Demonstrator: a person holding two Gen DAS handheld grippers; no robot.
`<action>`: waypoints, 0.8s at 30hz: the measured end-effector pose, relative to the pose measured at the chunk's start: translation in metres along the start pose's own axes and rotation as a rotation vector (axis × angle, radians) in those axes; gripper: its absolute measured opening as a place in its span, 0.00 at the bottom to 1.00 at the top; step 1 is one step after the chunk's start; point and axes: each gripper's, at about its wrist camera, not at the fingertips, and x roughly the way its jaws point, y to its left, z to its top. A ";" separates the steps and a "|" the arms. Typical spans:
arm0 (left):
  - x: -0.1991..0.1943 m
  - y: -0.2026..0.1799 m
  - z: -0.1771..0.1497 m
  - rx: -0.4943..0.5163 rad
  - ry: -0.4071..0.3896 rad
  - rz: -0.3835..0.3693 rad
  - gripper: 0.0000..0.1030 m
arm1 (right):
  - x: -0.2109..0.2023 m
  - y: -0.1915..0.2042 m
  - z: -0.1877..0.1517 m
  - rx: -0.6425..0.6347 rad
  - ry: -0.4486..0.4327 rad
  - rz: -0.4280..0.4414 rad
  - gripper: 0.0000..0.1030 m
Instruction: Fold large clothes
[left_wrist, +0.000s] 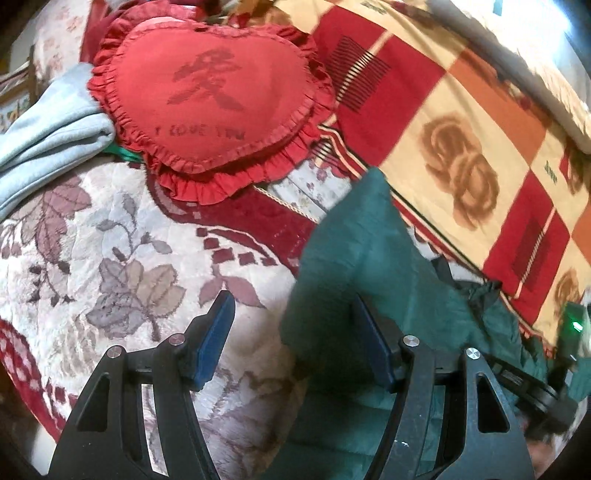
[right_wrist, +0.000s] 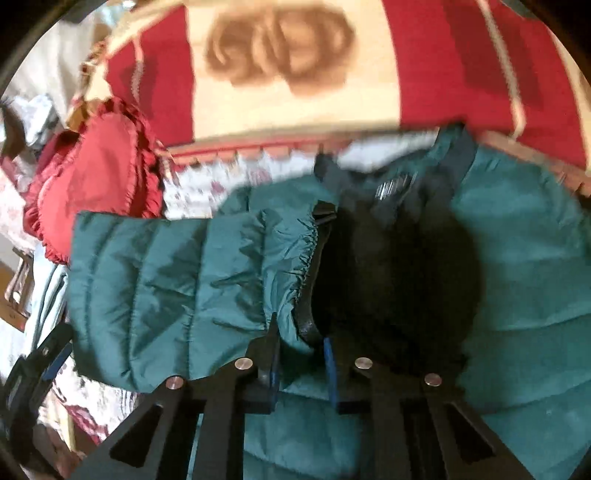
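Our right gripper (right_wrist: 301, 354) pinches the green puffer jacket (right_wrist: 166, 288) cuff; left gripper (left_wrist: 291, 332) spread beside it — we should lay that sleeve flat across.

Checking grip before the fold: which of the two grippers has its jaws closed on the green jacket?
The right gripper, pinching the green jacket at its gathered edge; the left gripper is open.
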 end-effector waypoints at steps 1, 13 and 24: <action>-0.001 0.003 0.001 -0.016 -0.003 0.000 0.64 | -0.015 -0.001 0.001 -0.019 -0.040 -0.011 0.17; 0.022 -0.026 -0.015 0.068 0.053 0.036 0.64 | -0.086 -0.079 0.006 0.040 -0.155 -0.196 0.17; 0.052 -0.048 -0.029 0.150 0.099 0.075 0.64 | -0.073 -0.113 -0.011 0.083 -0.110 -0.285 0.17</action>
